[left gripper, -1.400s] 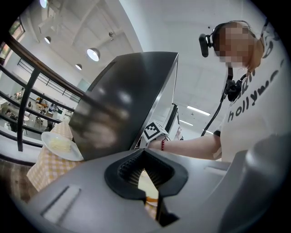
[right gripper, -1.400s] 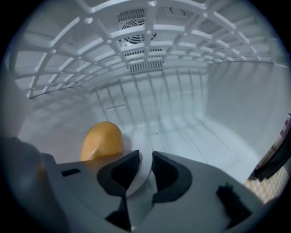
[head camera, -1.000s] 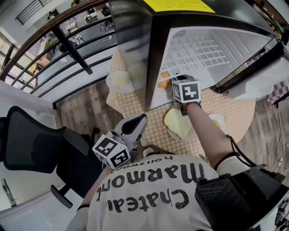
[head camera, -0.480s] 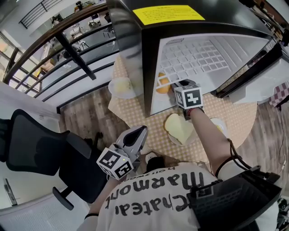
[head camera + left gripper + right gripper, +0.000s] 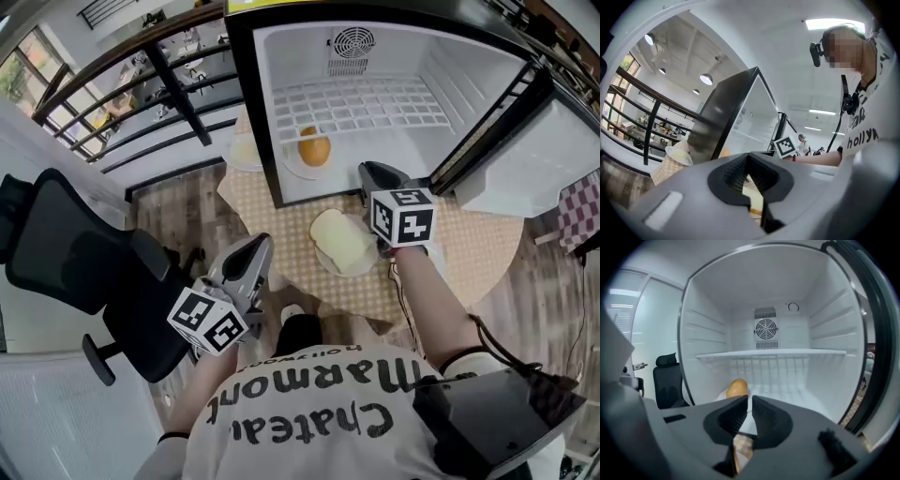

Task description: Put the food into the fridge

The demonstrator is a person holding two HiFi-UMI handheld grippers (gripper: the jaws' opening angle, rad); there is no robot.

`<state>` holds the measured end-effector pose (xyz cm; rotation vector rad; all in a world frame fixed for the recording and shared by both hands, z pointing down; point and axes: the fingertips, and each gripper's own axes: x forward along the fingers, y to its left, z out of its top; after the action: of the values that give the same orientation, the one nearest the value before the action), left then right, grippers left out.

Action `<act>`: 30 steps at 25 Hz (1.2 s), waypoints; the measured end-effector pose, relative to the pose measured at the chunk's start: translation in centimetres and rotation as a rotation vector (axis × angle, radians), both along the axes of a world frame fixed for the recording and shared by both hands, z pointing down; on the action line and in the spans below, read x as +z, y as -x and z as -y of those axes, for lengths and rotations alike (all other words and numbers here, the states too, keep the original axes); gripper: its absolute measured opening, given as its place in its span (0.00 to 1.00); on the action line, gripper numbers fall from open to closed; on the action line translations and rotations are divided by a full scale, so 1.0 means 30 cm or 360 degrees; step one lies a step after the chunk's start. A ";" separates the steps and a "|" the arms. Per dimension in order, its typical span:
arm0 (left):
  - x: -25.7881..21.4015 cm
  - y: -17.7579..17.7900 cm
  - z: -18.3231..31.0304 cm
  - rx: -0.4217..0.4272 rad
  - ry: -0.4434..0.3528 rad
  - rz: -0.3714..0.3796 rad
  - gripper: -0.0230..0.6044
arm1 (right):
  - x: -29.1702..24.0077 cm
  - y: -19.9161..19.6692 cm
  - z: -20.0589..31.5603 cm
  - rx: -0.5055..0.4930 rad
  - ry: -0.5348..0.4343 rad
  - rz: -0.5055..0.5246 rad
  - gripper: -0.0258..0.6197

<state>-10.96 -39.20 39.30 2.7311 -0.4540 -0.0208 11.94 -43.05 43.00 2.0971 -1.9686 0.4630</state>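
The fridge stands open on the table with its door swung to the right. The way in is therefore wide, and the bottom has free room to the right of the bun inside. The slice of bread lies on its plate just before the fridge sill. We think the risk is there: a low lift may knock the plate on the sill, and a tilted one may let the bread slide off. The right gripper hovers near the sill, just beside that plate, its jaws closing on nothing. The left gripper hangs at the table edge, its jaws nearly together and empty.
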 end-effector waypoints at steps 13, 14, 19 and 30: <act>-0.079 -0.082 -0.576 -0.0016 -0.0069 -0.0091 0.05 | -0.120 0.040 -0.694 -0.0141 -0.0197 0.0089 0.06; -0.075 -0.084 -0.618 -0.0020 -0.0066 -0.0098 0.05 | -0.104 0.027 -0.748 -0.0130 -0.0183 0.0094 0.06; -0.053 -0.083 -0.787 -0.0045 -0.0012 -0.0066 0.05 | -0.062 -0.014 -0.979 -0.0051 -0.0152 0.0149 0.06; -0.070 -0.105 -0.978 0.0035 -0.0028 -0.0112 0.05 | -0.094 0.019 -1.245 -0.0033 -0.0167 0.0126 0.06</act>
<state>-7.80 -9.85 37.20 2.7420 -0.4060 -0.1151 11.38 -5.71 40.18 2.1493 -2.0997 0.4546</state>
